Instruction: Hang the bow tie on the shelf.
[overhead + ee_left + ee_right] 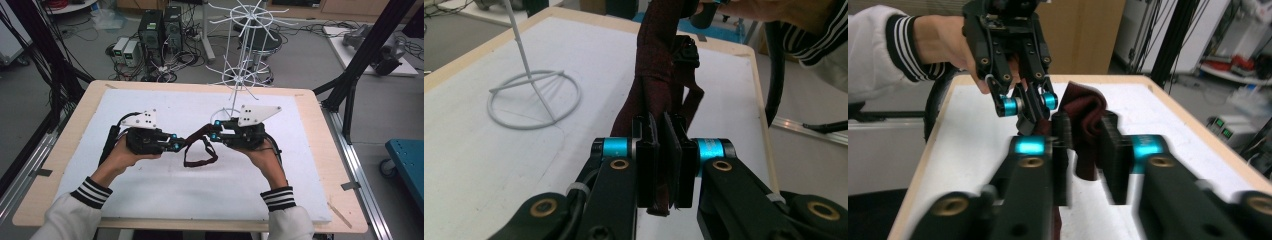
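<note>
Dark red webbing, a strap (200,146), is held up between the two grippers above the white foam sheet (165,195), just in front of the white wire stand (240,75). One end is pinched flat by the left gripper (666,165). The other end is bunched between the pads of the right gripper (1087,155), whose jaws appear pressed on it, though blur makes this uncertain. Both hands are held level, facing each other. The strap's buckle is partly hidden.
</note>
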Demonstrator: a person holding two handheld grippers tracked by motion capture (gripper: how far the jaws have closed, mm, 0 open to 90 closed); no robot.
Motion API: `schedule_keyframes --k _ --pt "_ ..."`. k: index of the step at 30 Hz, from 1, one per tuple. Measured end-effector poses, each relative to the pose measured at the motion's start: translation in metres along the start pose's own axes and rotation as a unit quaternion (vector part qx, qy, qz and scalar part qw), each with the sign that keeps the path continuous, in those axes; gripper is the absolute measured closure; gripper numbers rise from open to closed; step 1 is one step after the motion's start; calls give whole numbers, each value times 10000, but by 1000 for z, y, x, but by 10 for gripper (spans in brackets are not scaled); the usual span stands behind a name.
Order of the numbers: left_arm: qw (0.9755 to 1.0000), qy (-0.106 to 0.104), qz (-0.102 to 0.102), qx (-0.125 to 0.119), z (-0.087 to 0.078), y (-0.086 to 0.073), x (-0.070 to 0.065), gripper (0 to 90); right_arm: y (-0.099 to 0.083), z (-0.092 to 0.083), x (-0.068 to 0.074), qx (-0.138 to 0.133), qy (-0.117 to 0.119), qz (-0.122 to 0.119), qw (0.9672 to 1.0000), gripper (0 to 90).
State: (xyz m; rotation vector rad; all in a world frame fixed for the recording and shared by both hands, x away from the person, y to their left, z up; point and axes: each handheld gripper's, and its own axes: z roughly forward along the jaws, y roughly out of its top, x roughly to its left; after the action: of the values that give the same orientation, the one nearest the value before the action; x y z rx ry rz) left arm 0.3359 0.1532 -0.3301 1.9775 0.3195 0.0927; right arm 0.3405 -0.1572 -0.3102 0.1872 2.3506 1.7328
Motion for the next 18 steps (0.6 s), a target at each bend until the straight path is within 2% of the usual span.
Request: schedule_keyframes --k 3,5,7,9,10,11,12,13,15,16,18 --pt "10000 29 -17 22 0 -1 1 834 1 1 1 19 64 -81 9999 840" --pt "10000 -21 -42 -28 -1 -1 2 823 1 1 1 18 15 -98 9999 840" --pt "10000 5 -4 -77 -1 -2 3 781 1 1 1 -18 19 -78 10000 840" --pt "9999 -33 -9 -132 -1 -2 3 680 1 1 2 5 -21 -67 10000 840" --pt "9999 57 -71 -93 -1 -1 2 603 1 1 2 16 -8 -68 10000 840" --pt "9998 184 -97 -63 -1 -1 2 469 1 1 2 18 -15 -92 10000 840" --pt "9998 172 -55 -33 -1 -1 2 364 1 0 2 26 -30 -102 9999 840" --pt "9996 239 -19 -116 -1 -2 1 333 1 0 2 17 -32 -91 10000 840" --pt "9980 596 -6 -214 0 -3 0 82 1 -1 2 21 -49 -78 10000 841" --pt "9974 664 28 -262 -1 -3 0 19 1 -1 1 -10 -27 -72 10000 841" --pt "9969 675 -20 -414 -4 -5 2 17 1 -2 1 9 -81 -50 10000 841"
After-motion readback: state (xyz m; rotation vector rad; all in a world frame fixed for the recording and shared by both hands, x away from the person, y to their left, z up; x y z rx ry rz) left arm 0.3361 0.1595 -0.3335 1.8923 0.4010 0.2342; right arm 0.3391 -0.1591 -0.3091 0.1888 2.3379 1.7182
